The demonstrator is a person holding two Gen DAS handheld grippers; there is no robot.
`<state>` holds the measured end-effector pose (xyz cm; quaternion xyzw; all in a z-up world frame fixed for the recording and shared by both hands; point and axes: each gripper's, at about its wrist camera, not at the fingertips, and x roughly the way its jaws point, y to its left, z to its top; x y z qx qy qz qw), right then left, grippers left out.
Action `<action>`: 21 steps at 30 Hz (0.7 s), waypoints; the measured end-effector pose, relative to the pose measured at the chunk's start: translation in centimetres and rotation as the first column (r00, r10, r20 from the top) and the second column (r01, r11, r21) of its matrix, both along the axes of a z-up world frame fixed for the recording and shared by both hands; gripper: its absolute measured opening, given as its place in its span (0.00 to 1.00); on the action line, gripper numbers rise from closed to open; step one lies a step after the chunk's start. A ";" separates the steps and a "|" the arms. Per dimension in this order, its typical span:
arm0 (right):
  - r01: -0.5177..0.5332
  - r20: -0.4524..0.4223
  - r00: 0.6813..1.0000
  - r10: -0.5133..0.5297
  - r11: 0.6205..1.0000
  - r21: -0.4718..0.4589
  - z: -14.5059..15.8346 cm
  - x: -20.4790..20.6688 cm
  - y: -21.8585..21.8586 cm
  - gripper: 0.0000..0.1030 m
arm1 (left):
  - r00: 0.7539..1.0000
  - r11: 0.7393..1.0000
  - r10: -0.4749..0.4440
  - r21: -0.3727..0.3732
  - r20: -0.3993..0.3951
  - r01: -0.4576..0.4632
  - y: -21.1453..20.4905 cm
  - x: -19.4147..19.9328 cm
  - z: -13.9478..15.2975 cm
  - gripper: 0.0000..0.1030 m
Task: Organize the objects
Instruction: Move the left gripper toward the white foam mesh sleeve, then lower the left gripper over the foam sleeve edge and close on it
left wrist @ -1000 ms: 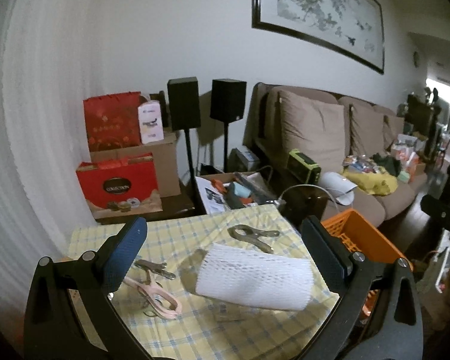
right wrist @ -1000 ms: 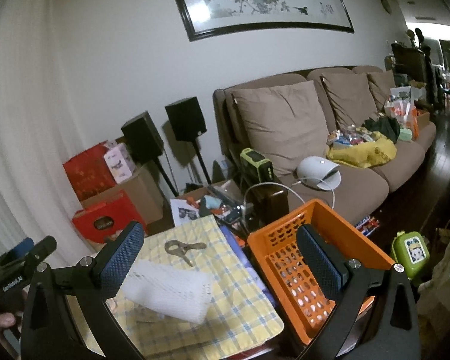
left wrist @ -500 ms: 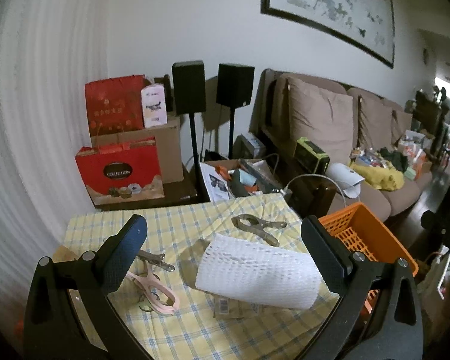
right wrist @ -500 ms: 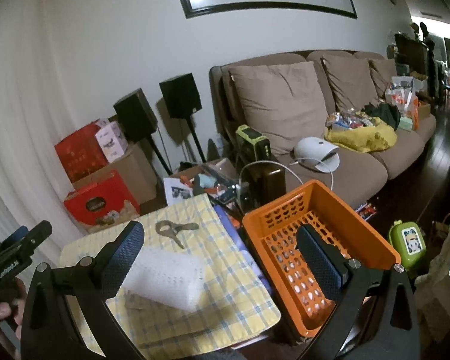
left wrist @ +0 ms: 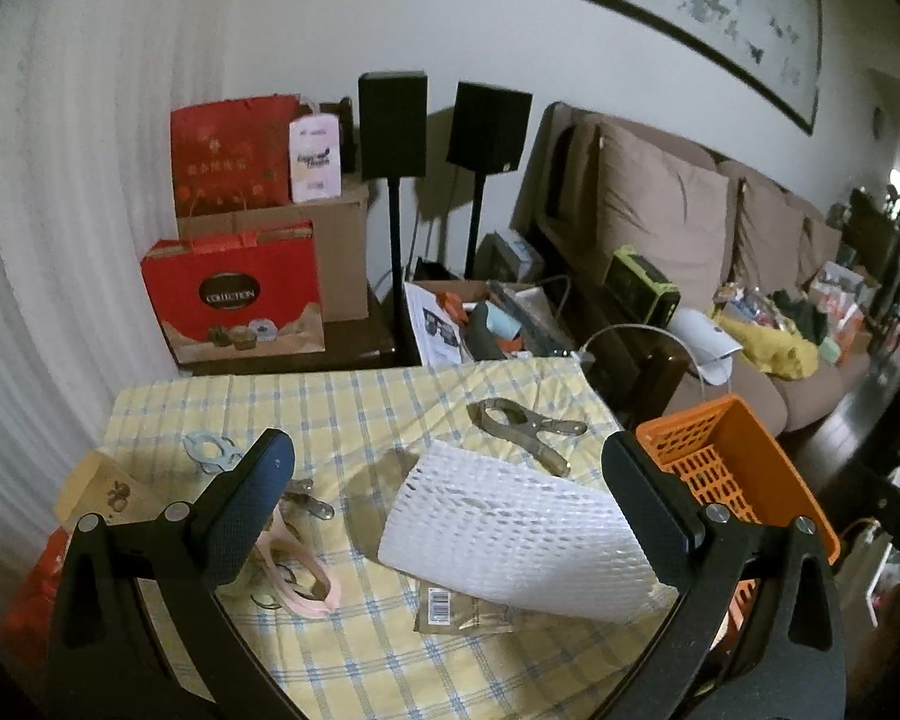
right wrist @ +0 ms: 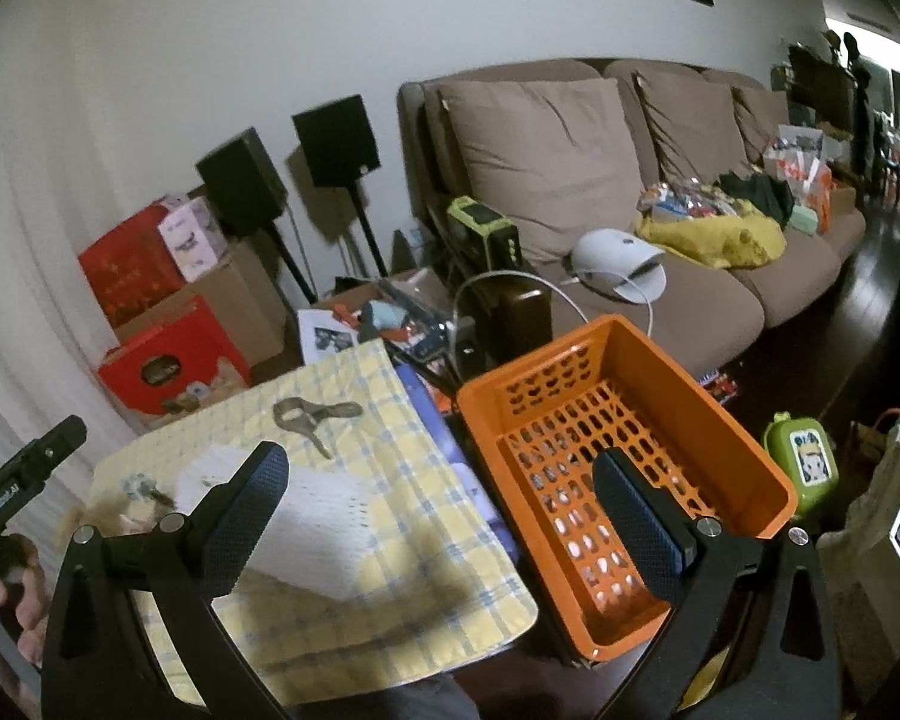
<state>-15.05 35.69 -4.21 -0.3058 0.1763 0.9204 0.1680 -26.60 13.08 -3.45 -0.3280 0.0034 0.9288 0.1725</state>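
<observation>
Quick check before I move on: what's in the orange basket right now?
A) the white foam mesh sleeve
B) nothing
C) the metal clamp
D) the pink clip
B: the orange basket shows only its bare perforated floor, while the white foam mesh sleeve, metal clamp and pink clip all lie on the checked cloth.
</observation>
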 end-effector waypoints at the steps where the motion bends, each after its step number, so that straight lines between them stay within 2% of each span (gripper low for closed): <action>1: 0.011 0.017 1.000 -0.011 1.000 -0.007 -0.5 -0.3 0.3 0.99 | 1.000 1.000 -0.009 0.000 0.006 0.009 0.2 -0.1 -0.2 1.00; 5: 0.035 0.083 0.996 -0.032 0.999 -0.041 -2.6 -1.4 1.3 0.99 | 0.996 0.996 -0.083 -0.029 0.042 0.084 2.0 -0.5 -1.7 1.00; 8: 0.016 0.124 0.992 -0.010 0.999 -0.051 -3.8 -2.3 0.9 0.99 | 0.996 0.994 -0.073 -0.077 0.052 0.077 2.9 -0.6 -2.6 1.00; 14: -0.056 0.161 0.985 0.067 0.996 -0.073 -5.7 -4.1 -0.9 0.99 | 0.997 0.993 -0.045 -0.107 0.055 0.051 2.7 -1.0 -3.2 1.00; 21: -0.143 0.197 0.967 0.164 0.983 -0.118 -7.7 -6.1 -3.4 0.99 | 0.997 0.983 -0.042 -0.174 0.066 0.053 2.8 -1.5 -4.5 1.00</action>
